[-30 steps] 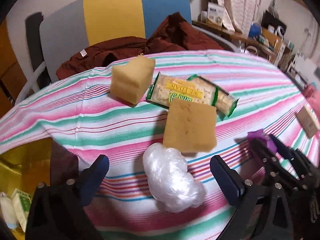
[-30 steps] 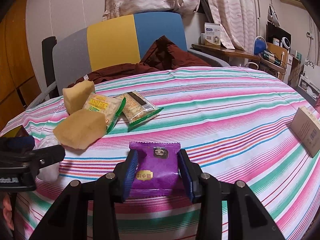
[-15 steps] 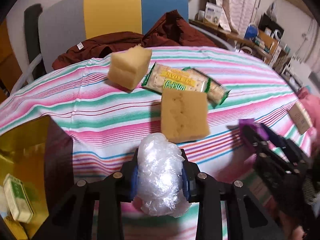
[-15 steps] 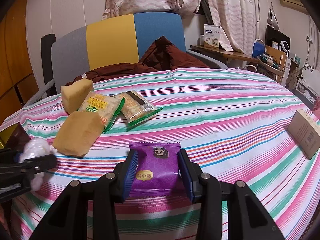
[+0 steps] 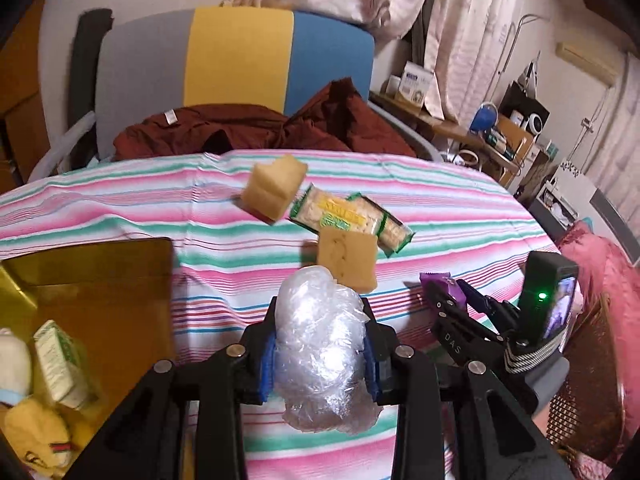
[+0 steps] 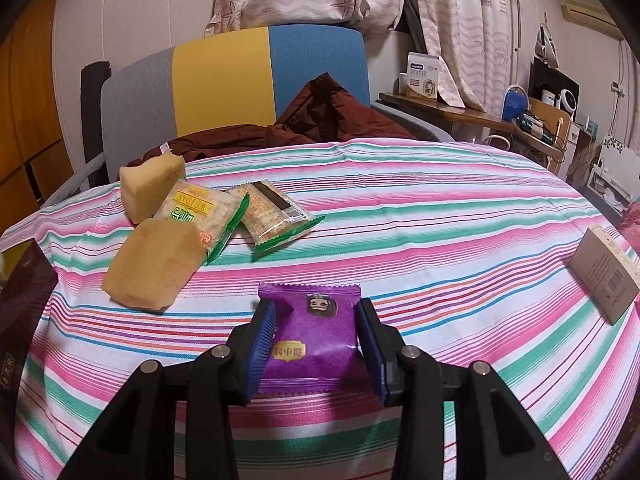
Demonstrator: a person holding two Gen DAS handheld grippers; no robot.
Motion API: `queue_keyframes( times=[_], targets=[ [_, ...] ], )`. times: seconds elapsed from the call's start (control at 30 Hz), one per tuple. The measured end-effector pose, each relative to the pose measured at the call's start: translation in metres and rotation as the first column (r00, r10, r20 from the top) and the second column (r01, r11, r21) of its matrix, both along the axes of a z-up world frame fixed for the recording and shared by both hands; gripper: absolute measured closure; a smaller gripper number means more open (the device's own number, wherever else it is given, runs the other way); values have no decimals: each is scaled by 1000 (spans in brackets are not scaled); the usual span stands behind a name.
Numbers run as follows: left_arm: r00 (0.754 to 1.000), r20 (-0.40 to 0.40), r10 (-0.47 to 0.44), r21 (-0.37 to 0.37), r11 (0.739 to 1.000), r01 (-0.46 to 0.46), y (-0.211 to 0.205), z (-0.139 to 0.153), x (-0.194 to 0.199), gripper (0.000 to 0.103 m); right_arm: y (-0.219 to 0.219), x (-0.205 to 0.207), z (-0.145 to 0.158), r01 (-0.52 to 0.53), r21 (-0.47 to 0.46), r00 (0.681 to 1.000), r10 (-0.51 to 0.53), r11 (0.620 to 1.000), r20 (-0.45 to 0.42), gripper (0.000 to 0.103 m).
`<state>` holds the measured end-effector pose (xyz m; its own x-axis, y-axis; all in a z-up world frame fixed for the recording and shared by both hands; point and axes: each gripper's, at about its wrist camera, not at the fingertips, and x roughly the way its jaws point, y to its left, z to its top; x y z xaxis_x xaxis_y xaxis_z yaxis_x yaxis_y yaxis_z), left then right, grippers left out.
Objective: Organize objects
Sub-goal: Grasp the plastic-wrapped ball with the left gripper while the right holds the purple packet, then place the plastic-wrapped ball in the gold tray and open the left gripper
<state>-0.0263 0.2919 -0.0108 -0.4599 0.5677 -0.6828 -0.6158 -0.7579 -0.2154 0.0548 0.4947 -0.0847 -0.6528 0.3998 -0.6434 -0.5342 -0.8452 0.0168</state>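
Observation:
My left gripper [image 5: 320, 354] is shut on a crumpled clear plastic bag [image 5: 322, 344] and holds it above the striped tablecloth [image 5: 224, 264]. My right gripper [image 6: 316, 344] is shut on a purple snack packet [image 6: 314, 336], low over the cloth; it also shows in the left wrist view [image 5: 448, 292]. Two yellow sponges [image 6: 154, 266] [image 6: 150, 188] and two green-edged cracker packs [image 6: 196, 210] [image 6: 274, 216] lie at the far left of the table. A gold-lined box [image 5: 92, 280] at the left holds a small carton [image 5: 60, 364] and soft items.
A brown cardboard box [image 6: 604, 278] lies at the table's right edge. A dark red garment [image 6: 312, 124] lies over a grey, yellow and blue chair [image 6: 224, 84] behind the table. A cluttered desk [image 6: 520, 116] stands at the back right.
My left gripper closed on the plastic bag, lifted it off the cloth and drew back left, bringing the gold-lined box into view. The right gripper kept still, holding the purple packet.

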Motion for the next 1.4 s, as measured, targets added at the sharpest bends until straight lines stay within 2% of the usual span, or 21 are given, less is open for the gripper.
queue_keyframes(
  times=[0.2, 0.43, 0.8, 0.87, 0.93, 0.97, 1.03, 1.17, 1.4],
  targets=[
    [998, -6, 65, 18, 998, -65, -42, 5, -6, 68, -2, -1, 0, 1, 15, 1000, -1, 1000, 9, 61],
    [981, 64, 183, 43, 982, -186, -92, -11, -22, 68, -4, -4, 0, 3, 30, 1000, -4, 1000, 20, 61],
    [962, 127, 240, -23, 971, -239, -113, -38, -46, 68, -8, -5, 1, 10, 63, 999, -12, 998, 31, 61],
    [956, 133, 260, -28, 966, -258, -117, -40, -51, 65, -9, -5, 1, 10, 67, 999, -13, 998, 35, 61],
    [944, 145, 296, -34, 955, -294, -122, -40, -55, 48, -9, -6, 0, 10, 70, 999, -13, 997, 39, 61],
    [940, 146, 309, -20, 951, -309, -126, -39, -56, 44, -9, -6, 0, 10, 72, 999, -13, 997, 41, 61],
    [935, 122, 332, 0, 942, -335, -134, -35, -54, 26, -10, -7, 0, 10, 75, 999, -14, 997, 44, 61],
    [941, 74, 330, 61, 940, -335, -150, -20, -42, 22, -11, -7, 0, 10, 81, 999, -14, 997, 49, 61],
    [950, -77, 304, 70, 952, -299, -161, -8, 6, 14, -13, -7, 1, 11, 93, 999, -16, 996, 43, 61]
  ],
)
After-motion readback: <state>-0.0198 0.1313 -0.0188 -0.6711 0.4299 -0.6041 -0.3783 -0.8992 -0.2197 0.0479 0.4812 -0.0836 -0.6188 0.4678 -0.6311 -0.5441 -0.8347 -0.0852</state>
